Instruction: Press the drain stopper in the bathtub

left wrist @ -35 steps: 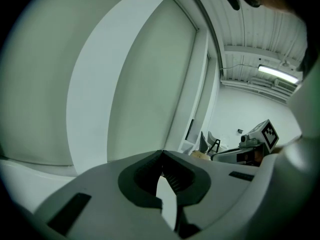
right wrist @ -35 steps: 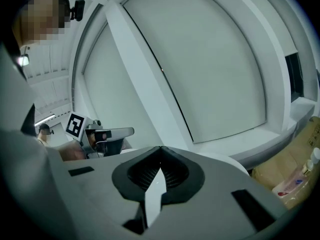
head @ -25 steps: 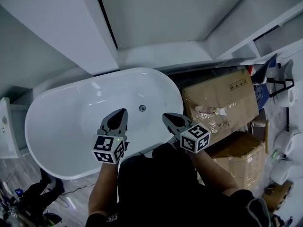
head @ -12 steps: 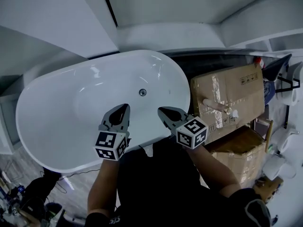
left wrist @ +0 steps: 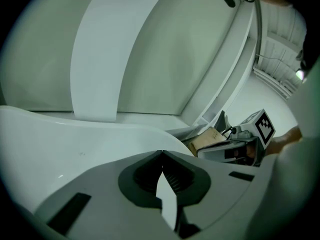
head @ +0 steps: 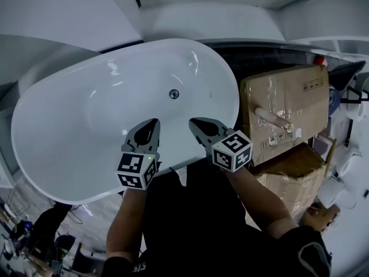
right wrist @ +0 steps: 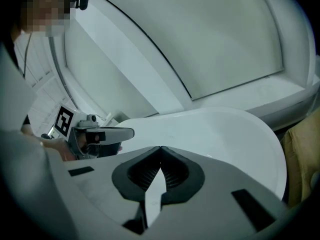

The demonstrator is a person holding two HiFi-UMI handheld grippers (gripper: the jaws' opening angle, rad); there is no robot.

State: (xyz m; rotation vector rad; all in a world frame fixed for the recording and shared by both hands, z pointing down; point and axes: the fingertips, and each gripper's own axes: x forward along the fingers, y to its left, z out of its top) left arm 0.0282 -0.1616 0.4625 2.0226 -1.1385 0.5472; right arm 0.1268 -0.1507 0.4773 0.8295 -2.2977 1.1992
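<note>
The press has not begun. The left hand-held gripper [head: 151, 128] and the right hand-held gripper [head: 199, 127] both have their jaws closed on nothing, over the near side of the one bathtub [head: 63, 126]. Its single drain stopper [head: 173, 94] lies untouched on the tub floor, ahead of and between their tips. Two cardboard boxes [head: 282, 105] stand off to the right gripper's right.

The round metal drain stopper [head: 173, 94] sits in the floor of the white oval bathtub [head: 69, 131], nearer its right end. The left tool [head: 153, 123] and right tool [head: 194, 122] hang side by side above the near rim, with the stopper beyond and between them. Brown cardboard boxes [head: 285, 105] stand just beside the bathtub's right end.
</note>
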